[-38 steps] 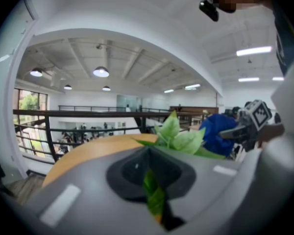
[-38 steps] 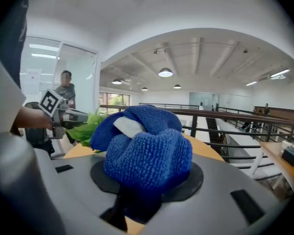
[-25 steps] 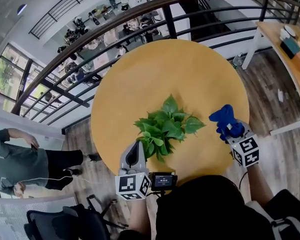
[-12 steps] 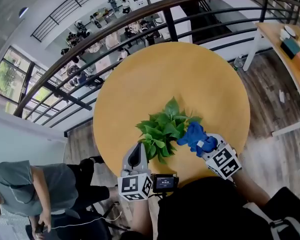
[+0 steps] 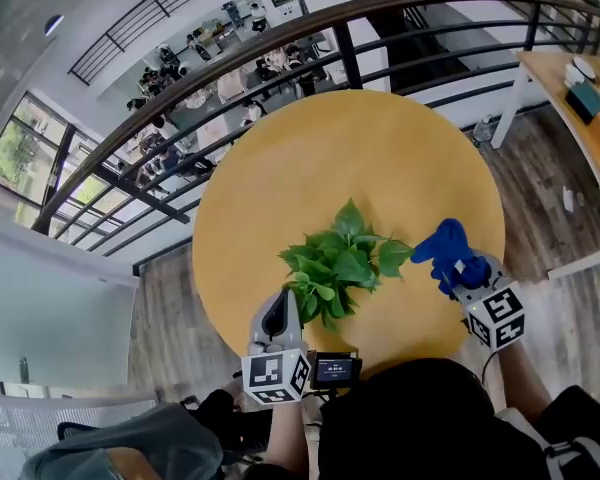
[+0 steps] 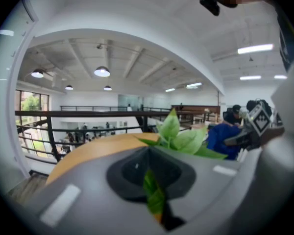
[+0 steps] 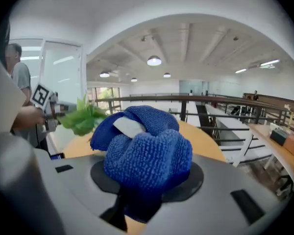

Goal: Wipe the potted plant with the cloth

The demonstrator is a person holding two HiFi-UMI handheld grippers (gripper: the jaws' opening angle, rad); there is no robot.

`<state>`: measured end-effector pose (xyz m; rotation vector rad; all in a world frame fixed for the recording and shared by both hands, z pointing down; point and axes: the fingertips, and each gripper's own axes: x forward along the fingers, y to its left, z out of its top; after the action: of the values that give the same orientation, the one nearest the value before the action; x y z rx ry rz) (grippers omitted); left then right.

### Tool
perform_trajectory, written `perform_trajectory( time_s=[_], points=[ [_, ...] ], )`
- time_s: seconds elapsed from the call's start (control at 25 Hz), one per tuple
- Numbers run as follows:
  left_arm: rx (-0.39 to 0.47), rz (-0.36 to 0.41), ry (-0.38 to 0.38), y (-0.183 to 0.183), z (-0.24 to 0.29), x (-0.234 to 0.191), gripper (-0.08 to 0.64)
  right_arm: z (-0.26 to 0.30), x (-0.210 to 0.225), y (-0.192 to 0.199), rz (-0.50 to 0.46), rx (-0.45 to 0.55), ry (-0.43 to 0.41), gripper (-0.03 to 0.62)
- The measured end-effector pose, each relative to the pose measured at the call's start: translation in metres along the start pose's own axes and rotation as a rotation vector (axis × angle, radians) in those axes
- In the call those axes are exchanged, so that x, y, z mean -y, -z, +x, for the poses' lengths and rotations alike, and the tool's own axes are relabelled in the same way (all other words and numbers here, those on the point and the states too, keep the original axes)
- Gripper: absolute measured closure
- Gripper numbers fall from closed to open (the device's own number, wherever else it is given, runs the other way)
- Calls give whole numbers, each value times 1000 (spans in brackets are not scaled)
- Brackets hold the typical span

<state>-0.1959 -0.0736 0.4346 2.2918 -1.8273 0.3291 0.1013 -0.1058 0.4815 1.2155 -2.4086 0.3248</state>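
The potted plant (image 5: 345, 258) stands near the front of the round wooden table (image 5: 360, 158); its green leaves hide the pot. My left gripper (image 5: 286, 296) is shut on a leaf (image 6: 154, 195) at the plant's near left side. My right gripper (image 5: 458, 268) is shut on a bunched blue cloth (image 5: 442, 250), which sits just right of the plant, apart from the rightmost leaf. The cloth (image 7: 144, 151) fills the right gripper view, with the plant (image 7: 81, 117) beyond it to the left. In the left gripper view the plant (image 6: 179, 138) and the cloth (image 6: 223, 138) show ahead.
A black railing (image 5: 280, 43) curves round the table's far side, with a lower floor beyond it. A wooden desk (image 5: 580, 88) stands at the far right. A small screen device (image 5: 335, 370) hangs by my left gripper. A person's grey garment (image 5: 130, 448) shows at bottom left.
The right gripper carried the cloth in against the plant's right side, then drew back out to the right and a little up. The left gripper kept still. The person at lower left moved.
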Motion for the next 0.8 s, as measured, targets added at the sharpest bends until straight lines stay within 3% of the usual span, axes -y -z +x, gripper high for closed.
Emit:
perform_trajectory(
  time_s=[0.12,0.2,0.28,0.4,0.6,0.68,0.8],
  points=[
    [0,1,-2,0,-2,1,560,-10,-21,-57,-30,154,-79,428],
    [2,-2,-6,0,-2,1,560,2,-44,-59,-68,141,-148,428],
    [1,-3,-9,1,-2,0,560,21,-58,-34,-89,62,-172,428],
    [-4,-3,-12,1,-3,1,561,40,-43,17,-50,-70,-128,428],
    [-3,-7,-17,3,-5,-1,561,34,32,68,57,-202,54,428],
    [-1,-9,-16,4,-6,-1,561,27,46,57,68,-165,88,428],
    [2,-9,-16,5,-6,0,561,18,22,0,24,-12,8,428]
  ],
)
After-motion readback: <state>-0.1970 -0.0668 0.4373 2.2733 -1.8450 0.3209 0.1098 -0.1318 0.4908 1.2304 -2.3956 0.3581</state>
